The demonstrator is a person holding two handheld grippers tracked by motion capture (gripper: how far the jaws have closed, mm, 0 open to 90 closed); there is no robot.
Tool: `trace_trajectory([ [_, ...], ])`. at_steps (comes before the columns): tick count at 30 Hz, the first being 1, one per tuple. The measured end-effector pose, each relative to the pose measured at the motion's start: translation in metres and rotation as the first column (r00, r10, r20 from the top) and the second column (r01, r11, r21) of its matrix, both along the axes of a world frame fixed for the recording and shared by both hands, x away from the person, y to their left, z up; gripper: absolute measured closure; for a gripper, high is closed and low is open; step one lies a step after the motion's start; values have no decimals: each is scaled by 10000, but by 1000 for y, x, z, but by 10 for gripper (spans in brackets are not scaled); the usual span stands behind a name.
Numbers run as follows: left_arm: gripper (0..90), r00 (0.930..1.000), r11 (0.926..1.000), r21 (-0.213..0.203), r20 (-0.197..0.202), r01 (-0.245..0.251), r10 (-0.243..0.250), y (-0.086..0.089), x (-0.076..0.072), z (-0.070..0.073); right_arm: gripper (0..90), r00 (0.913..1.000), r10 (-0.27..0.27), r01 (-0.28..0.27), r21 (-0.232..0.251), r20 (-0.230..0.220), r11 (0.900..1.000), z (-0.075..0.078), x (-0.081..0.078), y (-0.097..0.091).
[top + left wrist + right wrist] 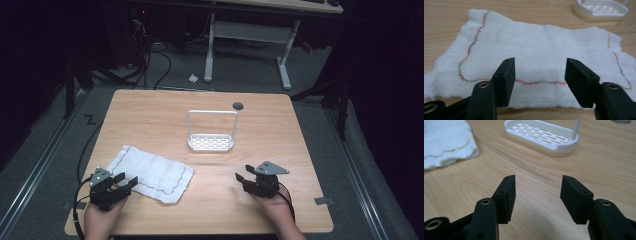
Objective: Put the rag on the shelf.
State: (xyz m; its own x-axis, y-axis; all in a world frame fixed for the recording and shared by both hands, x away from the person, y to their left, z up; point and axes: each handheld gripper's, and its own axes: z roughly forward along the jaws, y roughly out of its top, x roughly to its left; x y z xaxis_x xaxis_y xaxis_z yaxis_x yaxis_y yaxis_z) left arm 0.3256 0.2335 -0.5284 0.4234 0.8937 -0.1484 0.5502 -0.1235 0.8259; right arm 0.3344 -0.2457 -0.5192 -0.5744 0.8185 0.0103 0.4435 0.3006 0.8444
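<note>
So on the light wooden bench (280, 150) there's a white woven cloth with multicoloured stitching along its edge (152, 172), lying flat-ish and a bit rumpled toward the front left. Behind it, near the middle of the bench, sits a white plastic slotted tray with a tall wire-like rectangular handle (211, 142), upright, well apart from the cloth. There's also a small dark round hole (238, 105) in the bench top near the far edge, just behind the tray.

The left hand-held gripper (126, 181) is at the front left corner, jaws spread apart and holding nothing. In the left gripper view its 2 black jaws frame the near edge of the cloth (541, 50), with the stitched line running between them; can't tell if they actually touch the fabric. The tray (600, 10) peeks in at the top right there.

The right hand-held gripper (244, 177) is at the front right, also spread apart and empty, over bare wood. In the right gripper view it points toward the tray (541, 136), with a corner of the cloth (446, 142) at the upper left.

Beyond the bench it's a dim grey floor (320, 65) with cables and a white-legged desk frame (250, 45).
</note>
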Motion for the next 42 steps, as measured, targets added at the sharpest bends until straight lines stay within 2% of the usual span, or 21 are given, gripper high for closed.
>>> trace_trajectory([
  [1, 376, 9998, 9994, 346, 189, 22, -29, -3, -2, 1, 446, 10000, 76, -76, 128, -15, 9999, 0, 0, 0],
  [2, 368, 9993, 9988, 476, 366, 97, -115, -6, -3, 2, 455, 10000, 68, -68, 214, 5, 9997, 1, -1, 1],
  [4, 375, 9986, 9983, 558, 488, 153, -180, -8, -4, 2, 484, 9995, -22, 22, 4, 303, 10000, 3, -3, 3],
  [6, 388, 9991, 9986, 437, 312, 289, -303, -9, -3, 0, 486, 9989, 21, -15, -141, 467, 9999, 4, -4, 6],
  [9, 399, 9995, 9988, 421, 203, 249, -258, -6, -3, -1, 485, 9991, 66, -55, -265, 426, 9996, 3, -2, 11],
  [12, 422, 9997, 9997, 62, 10, 246, -246, -2, -4, -1, 495, 9995, 203, -195, -316, 256, 9993, 1, -1, 17],
  [15, 453, 9992, 9986, 343, -82, 392, -389, -7, -4, 0, 486, 9989, 461, -459, -440, 44, 9980, -1, -2, 25],
  [18, 469, 9987, 9981, 356, -27, 500, -500, -9, -3, 2, 502, 9978, 659, -661, -411, -69, 9970, -2, -2, 31],
  [20, 491, 9991, 9989, 184, -84, 426, -425, -9, -2, 3, 532, 9941, 988, -985, 84, -448, 9951, 1, -1, 41],
  [21, 519, 9989, 9989, 191, -194, 437, -433, -9, -1, 2, 555, 9899, 1205, -1179, 382, -746, 9923, 3, 1, 44],
  [22, 547, 9987, 9988, 220, -266, 433, -427, -10, -1, 1, 590, 9866, 1401, -1356, 570, -836, 9891, 6, 2, 49],
  [24, 578, 9981, 9985, 188, -342, 514, -507, -10, -2, 1, 636, 9836, 1685, -1646, 617, -645, 9844, 11, 4, 60],
  [26, 615, 9970, 9975, 128, -357, 692, -687, -9, -4, 1, 691, 9834, 1744, -1728, 342, -507, 9844, 15, 9, 72],
  [29, 722, 9955, 9968, 99, -527, 796, -790, -8, -4, 2, 731, 9794, 1936, -1935, 66, -567, 9811, 16, 21, 95],
  [31, 786, 9935, 9959, 61, -694, 906, -900, -7, -3, 3, 754, 9742, 2163, -2174, -94, -650, 9760, 16, 29, 112],
  [33, 818, 9940, 9961, 14, -649, 885, -883, -5, -3, 4, 775, 9665, 2435, -2461, -235, -812, 9690, 15, 38, 130],
  [35, 827, 9947, 9965, -84, -596, 830, -833, -3, -3, 4, 815, 9601, 2639, -2687, -445, -922, 9622, 14, 47, 149],
  [36, 826, 9947, 9965, -84, -596, 830, -833, -3, -3, 4, 815, 9601, 2639, -2687, -445, -922, 9622, 14, 47, 149],
  [37, 814, 9950, 9966, -207, -583, 794, -805, -2, -4, 4, 855, 9508, 2890, -2970, -630, -1120, 9528, 12, 56, 170],
  [39, 771, 9943, 9957, -329, -589, 871, -890, 0, -4, 4, 885, 9438, 3023, -3133, -705, -1332, 9470, 8, 63, 183],
  [42, 745, 9916, 9935, -392, -693, 1066, -1092, 0, -5, 4, 900, 9395, 3077, -3254, -1120, -1505, 9389, 2, 71, 200],
])
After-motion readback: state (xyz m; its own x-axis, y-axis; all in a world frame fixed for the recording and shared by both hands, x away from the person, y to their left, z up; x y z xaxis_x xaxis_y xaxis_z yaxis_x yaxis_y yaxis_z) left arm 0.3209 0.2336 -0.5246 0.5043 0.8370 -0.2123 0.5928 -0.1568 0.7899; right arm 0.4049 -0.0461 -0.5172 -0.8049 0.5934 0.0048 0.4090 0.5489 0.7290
